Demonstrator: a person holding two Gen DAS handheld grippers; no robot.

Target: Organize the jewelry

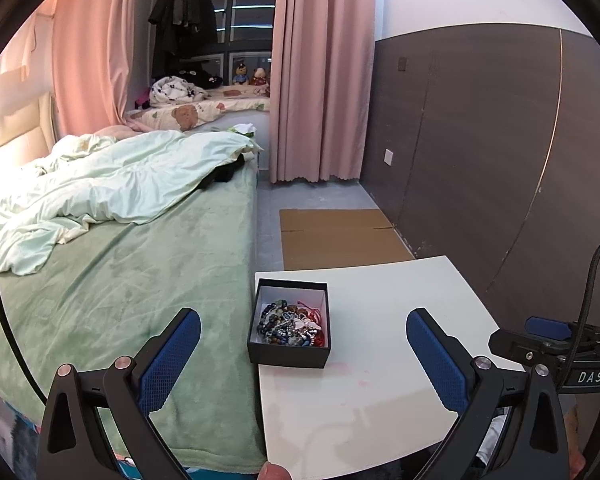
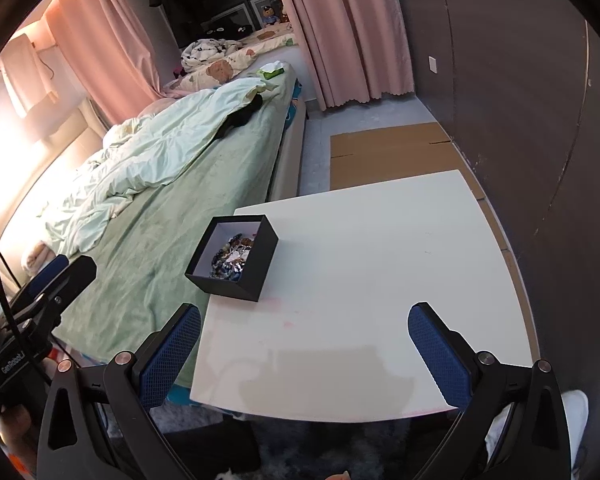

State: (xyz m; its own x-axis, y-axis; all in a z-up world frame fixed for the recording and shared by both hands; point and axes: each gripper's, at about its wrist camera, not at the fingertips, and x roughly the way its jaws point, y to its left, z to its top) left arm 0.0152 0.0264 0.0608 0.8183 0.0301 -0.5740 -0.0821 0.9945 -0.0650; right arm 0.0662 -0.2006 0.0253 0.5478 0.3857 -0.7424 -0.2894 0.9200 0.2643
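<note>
Holding both tongs, left tongs and right tongs, wide and empty, I see the jewelry heaped inside the black box on the worktop; gathered already or awaiting sorting, I cannot tell.

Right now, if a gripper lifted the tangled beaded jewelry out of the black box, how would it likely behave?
The jewelry is probably floppy: beads on strands and a red cord lie heaped and intertwined, so one piece may drag others up. Round beads could slip from the pads. The small open black box looks light and might slide on the smooth white table. Both grippers, left and right, are open.
</note>
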